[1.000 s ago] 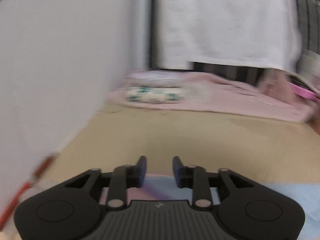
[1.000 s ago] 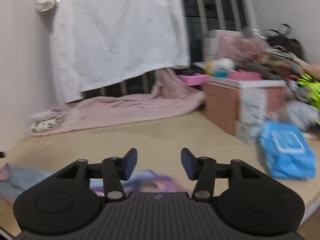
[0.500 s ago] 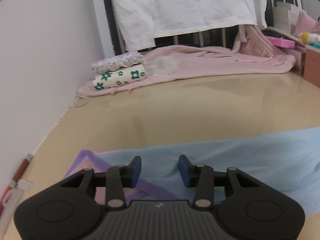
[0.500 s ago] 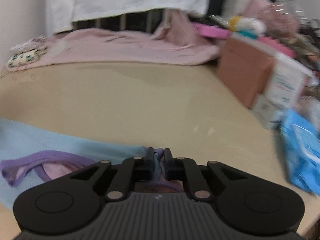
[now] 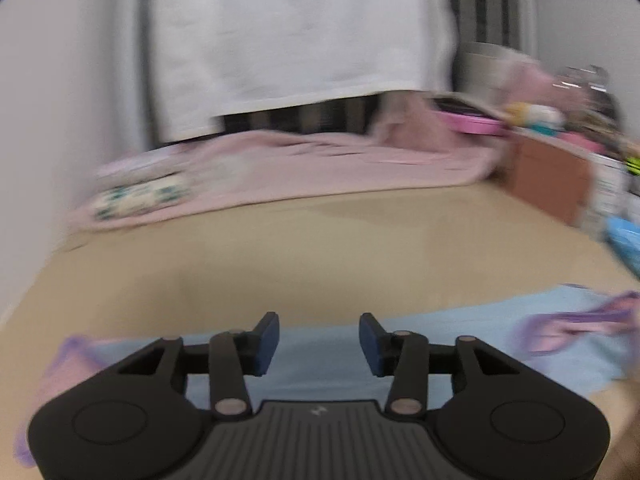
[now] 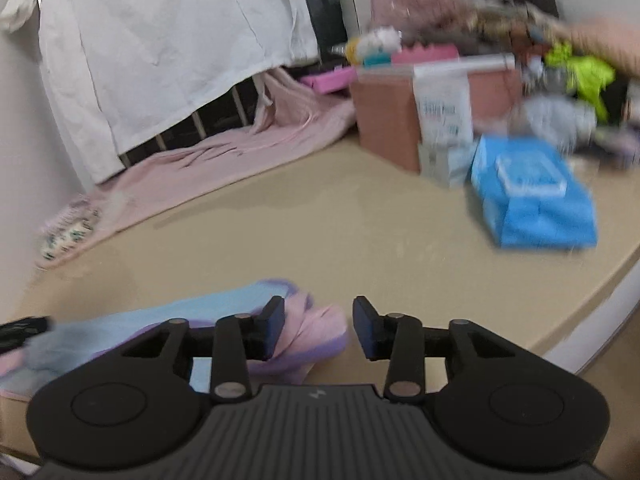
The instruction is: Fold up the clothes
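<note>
A light blue garment [image 5: 460, 332] with purple trim and pink lining lies flat across the near part of the beige table [image 5: 320, 248]. My left gripper [image 5: 319, 345] hovers open over its middle, nothing between the fingers. In the right wrist view the garment's right end [image 6: 308, 332] lies bunched in pink and purple folds. My right gripper [image 6: 319, 330] stands open just above that end, its left finger [image 6: 272, 326] over the cloth. Both views are blurred by motion.
A pink blanket [image 5: 320, 160] and folded floral cloths [image 5: 140, 196] lie along the table's far edge, under a hanging white sheet [image 5: 288, 40]. At the right stand a brown box [image 6: 404, 120], a blue wipes pack [image 6: 532, 196] and a clutter pile. The table edge curves near right.
My right gripper was shut on the garment's right end half a second ago and is now open, the end lying on the table. Both cameras have tilted upward and swung.
</note>
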Tool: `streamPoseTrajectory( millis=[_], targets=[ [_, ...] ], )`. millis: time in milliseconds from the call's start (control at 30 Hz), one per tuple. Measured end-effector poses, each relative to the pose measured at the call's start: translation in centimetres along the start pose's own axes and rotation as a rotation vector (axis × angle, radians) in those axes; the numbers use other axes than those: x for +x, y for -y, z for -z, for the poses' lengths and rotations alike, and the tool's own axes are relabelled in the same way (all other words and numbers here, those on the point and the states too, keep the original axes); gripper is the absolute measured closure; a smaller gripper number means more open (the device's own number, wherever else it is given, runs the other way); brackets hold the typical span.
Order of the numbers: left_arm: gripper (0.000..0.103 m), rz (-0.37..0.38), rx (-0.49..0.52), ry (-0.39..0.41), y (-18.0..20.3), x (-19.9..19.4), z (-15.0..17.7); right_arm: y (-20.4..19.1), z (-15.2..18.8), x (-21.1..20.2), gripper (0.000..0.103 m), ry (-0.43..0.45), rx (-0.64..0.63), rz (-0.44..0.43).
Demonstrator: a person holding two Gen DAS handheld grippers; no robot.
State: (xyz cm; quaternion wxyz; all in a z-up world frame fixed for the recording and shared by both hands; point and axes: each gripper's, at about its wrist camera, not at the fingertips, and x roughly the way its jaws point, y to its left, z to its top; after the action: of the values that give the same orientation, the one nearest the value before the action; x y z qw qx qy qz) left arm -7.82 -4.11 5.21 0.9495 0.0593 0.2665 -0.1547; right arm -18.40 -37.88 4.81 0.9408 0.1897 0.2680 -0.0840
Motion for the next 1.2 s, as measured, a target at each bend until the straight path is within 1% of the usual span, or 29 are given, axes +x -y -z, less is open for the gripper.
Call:
streamPoseTrajectory(
  millis=[67, 133, 200, 267, 367, 467, 500, 633, 700, 733, 767, 800, 833, 867, 900, 967, 1067, 1133, 1167, 1200],
  targets=[
    [0.058, 0.073, 0.056, -0.006, 2.5, 0.7, 0.0, 0.1, 0.4, 0.0, 0.065, -0.016, 0.013, -0.054],
    [0.058, 0.134, 0.112, -0.005, 4.7, 1.4, 0.5, -0.5, 0.8, 0.7, 0.065, -0.025, -0.086, -0.070],
    [0.058, 0.172, 0.156, -0.020, 6.4, 1.9, 1.1, -1.9, 1.4, 1.5, 0.063, -0.018, -0.267, -0.060],
    [0.058, 0.184, 0.179, -0.033, 7.3, 2.2, 1.6, -3.5, 1.9, 1.8, 0.061, -0.010, -0.429, -0.051],
    [0.058, 0.191, 0.205, -0.048, 8.2, 2.6, 2.1, -5.3, 2.2, 2.4, 0.049, 0.011, -0.667, -0.120],
    [0.058, 0.201, 0.191, -0.063, 8.0, 2.9, 1.6, -6.1, 1.6, 4.5, 0.051, -0.085, -0.794, -0.115],
    [0.058, 0.208, 0.192, -0.067, 8.0, 2.9, 1.6, -6.1, 1.2, 4.9, 0.052, -0.116, -0.816, -0.117],
    [0.057, 0.232, 0.219, -0.077, 8.0, 2.7, 2.1, -5.3, -0.8, 4.6, 0.052, -0.183, -0.888, -0.186],
    [0.057, 0.245, 0.233, -0.082, 8.0, 2.6, 2.3, -4.6, -1.5, 4.8, 0.053, -0.240, -0.919, -0.223],
    [0.057, 0.251, 0.239, -0.085, 8.1, 2.5, 2.4, -4.4, -1.8, 5.0, 0.057, -0.273, -0.933, -0.237],
    [0.058, 0.255, 0.234, -0.085, 8.0, 2.6, 2.5, -4.3, -2.0, 5.3, 0.074, -0.302, -0.948, -0.249],
    [0.059, 0.260, 0.224, -0.087, 7.9, 2.6, 2.4, -4.6, -2.1, 5.5, 0.094, -0.312, -0.973, -0.243],
    [0.066, 0.266, 0.213, -0.092, 7.8, 2.6, 2.4, -5.1, -2.1, 5.5, 0.098, -0.289, -1.018, -0.219],
    [0.070, 0.272, 0.203, -0.097, 7.7, 2.6, 2.3, -5.7, -2.0, 5.4, 0.098, -0.267, -1.063, -0.194],
    [0.071, 0.272, 0.200, -0.097, 7.7, 2.6, 2.3, -6.3, -2.0, 5.1, 0.098, -0.228, -1.110, -0.169],
    [0.071, 0.264, 0.202, -0.089, 7.6, 2.5, 2.4, -7.7, -1.6, 3.2, 0.098, -0.085, -1.229, -0.108],
    [0.071, 0.252, 0.204, -0.078, 7.6, 2.4, 2.6, -8.5, 1.9, 1.3, 0.098, 0.062, -1.418, -0.005],
    [0.070, 0.254, 0.197, -0.076, 7.4, 2.4, 2.7, -7.8, 6.2, 1.6, 0.098, 0.141, -1.581, 0.110],
    [0.069, 0.256, 0.192, -0.075, 7.4, 2.5, 2.7, -7.4, 8.1, 1.8, 0.098, 0.169, -1.647, 0.157],
    [0.069, 0.257, 0.190, -0.076, 7.3, 2.4, 2.7, -7.0, 9.4, 2.1, 0.098, 0.163, -1.676, 0.170]
  ],
)
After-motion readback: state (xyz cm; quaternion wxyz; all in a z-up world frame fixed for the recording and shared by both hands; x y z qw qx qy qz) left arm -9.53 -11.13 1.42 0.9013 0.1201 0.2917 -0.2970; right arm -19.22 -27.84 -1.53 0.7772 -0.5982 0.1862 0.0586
